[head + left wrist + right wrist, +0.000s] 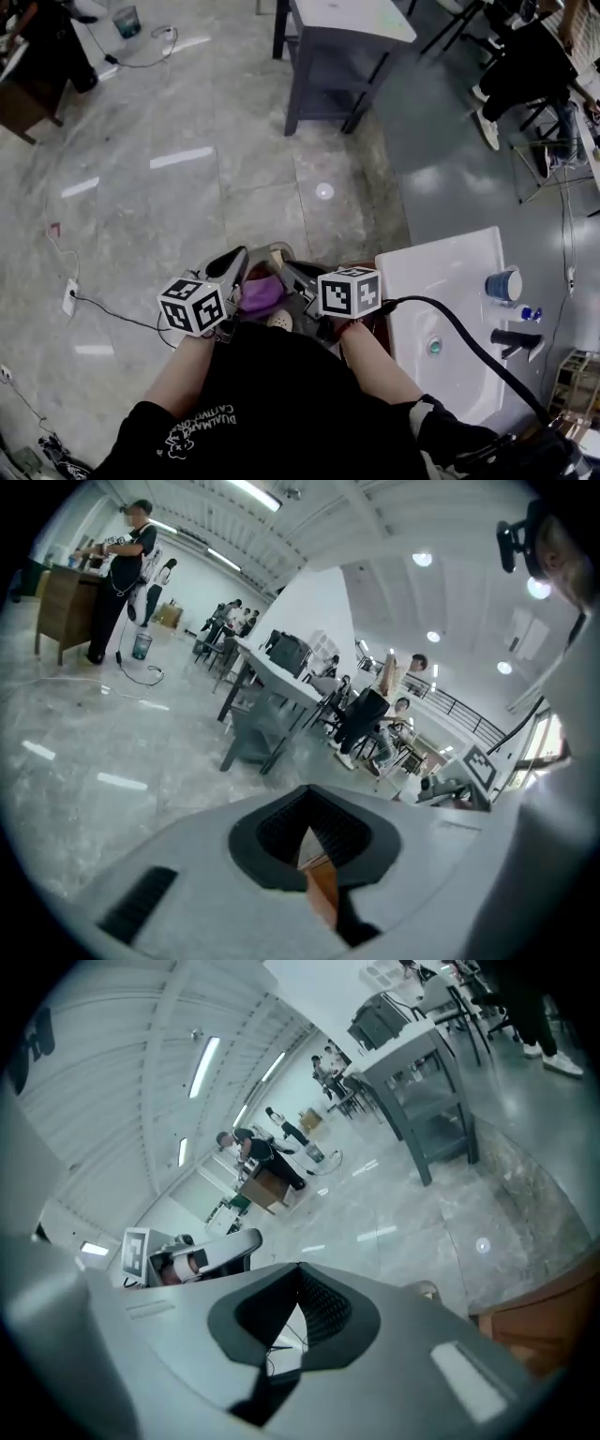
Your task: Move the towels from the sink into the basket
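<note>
left gripper (236, 261) and right gripper (292, 274) are held side by side, each with its jaws pressed together and nothing between them. just below and between them a purple towel (261, 294) lies in the basket (277, 249), whose rim shows past their tips. the white sink (412, 262) stands right of the right gripper.

Two grippers raised above a purple towel beside a sink

The left gripper (232, 267) and right gripper (302, 281) angle towards each other, the purple towel (262, 293) showing between them. A white sink (441, 281) with a black faucet (514, 339) and a blue cup (503, 285) lies to the right.
</note>
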The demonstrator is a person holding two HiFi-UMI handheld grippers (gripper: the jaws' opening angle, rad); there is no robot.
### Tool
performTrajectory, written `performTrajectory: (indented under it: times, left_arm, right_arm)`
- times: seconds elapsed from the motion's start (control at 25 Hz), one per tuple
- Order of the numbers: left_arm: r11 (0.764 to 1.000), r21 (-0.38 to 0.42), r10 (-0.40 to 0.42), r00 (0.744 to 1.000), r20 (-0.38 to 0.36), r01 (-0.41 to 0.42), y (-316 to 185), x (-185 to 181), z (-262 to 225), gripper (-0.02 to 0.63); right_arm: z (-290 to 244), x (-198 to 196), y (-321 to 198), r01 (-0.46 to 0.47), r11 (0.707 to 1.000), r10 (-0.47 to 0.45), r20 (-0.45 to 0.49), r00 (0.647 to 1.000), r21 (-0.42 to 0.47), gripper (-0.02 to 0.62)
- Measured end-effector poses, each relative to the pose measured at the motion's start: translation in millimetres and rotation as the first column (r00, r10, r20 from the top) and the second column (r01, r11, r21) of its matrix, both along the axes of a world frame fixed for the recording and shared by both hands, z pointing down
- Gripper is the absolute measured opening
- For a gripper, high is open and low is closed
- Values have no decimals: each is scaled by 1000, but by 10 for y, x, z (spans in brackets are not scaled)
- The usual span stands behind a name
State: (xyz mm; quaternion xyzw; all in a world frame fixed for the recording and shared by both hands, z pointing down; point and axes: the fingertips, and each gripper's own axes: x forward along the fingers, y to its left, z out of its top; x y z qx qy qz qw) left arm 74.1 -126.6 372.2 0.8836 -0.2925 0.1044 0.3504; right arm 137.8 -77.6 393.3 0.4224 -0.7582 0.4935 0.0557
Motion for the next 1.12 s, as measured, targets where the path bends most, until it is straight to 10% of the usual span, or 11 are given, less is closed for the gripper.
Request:
performTrajectory:
  times: [0.32,0.6,0.84,1.12]
  left_arm:
    - [970,236,-22,992,-121,50,64,-241,-1766,3]
    - [934,357,115,945,-306,1,453,-537,-2853,3]
    - [870,493,171,942,-289,-6,860,-1244,-3479,3]
    - [788,615,202,944,-261,2,1271,-1856,-3842,3]
  right_arm:
    - [-1498,-170,-165,52,966,-33,-80,996,254,8]
    - [-2553,-393,22,-1,864,86,-145,986,503,8]
    - [-3157,-547,380,-189,767,314,-101,944,613,8]
    - [-3743,-1059,891,-225,667,381,-66,922,710,8]
